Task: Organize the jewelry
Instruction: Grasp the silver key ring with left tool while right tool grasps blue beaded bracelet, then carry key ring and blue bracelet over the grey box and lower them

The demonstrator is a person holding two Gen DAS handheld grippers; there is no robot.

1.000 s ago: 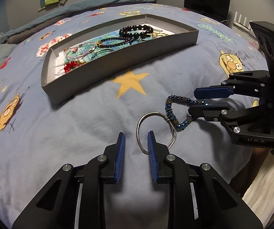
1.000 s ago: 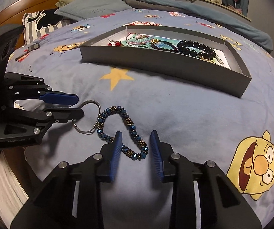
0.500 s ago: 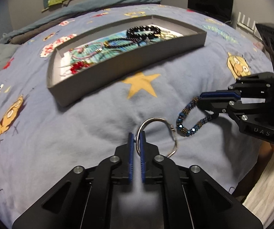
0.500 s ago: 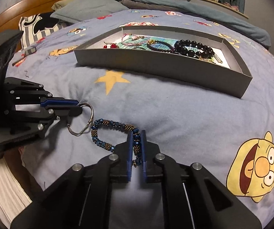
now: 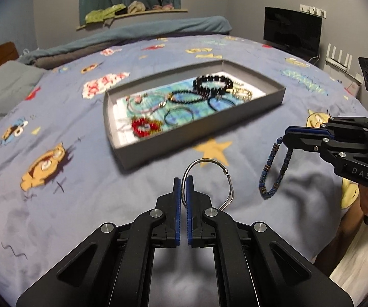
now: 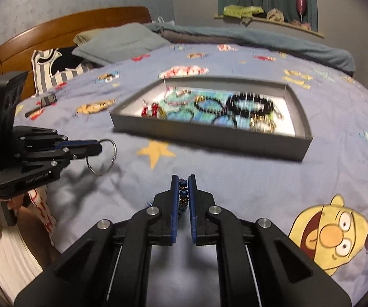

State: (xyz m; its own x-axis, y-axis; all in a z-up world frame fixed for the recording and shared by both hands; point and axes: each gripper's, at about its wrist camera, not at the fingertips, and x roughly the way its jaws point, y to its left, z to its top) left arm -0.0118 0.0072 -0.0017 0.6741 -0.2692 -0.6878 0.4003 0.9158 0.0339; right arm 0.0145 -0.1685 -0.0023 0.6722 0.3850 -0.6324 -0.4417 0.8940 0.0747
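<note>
The left gripper (image 5: 183,182) is clamped on a thin silver wire bangle (image 5: 210,179), its blue pads (image 5: 176,199) pinching one side of the hoop so the rest arcs out ahead and to the right, lifted clear of the bedspread (image 5: 63,204). The right gripper (image 6: 183,182) is closed on a blue beaded bracelet (image 5: 276,168); from the left wrist view the strand hangs down in a loop from its fingertips, above the cover, with a shadow below it. From the right wrist view only a few beads show, squeezed between the pads.

The two grippers are held side by side, near each other but apart, each with its own piece.

Beyond them, in the middle of the bed, lies a shallow grey tray (image 5: 237,117) with a patterned turquoise lining. Inside it rest a black bead bracelet (image 5: 213,83), a slimmer dark beaded strand (image 5: 184,98), a red beaded piece (image 5: 144,126), some thin cord loops and gold-coloured bits, all somewhat blurred. A yellow star (image 5: 213,148) printed on the cover sits between the tray and the grippers.
</note>
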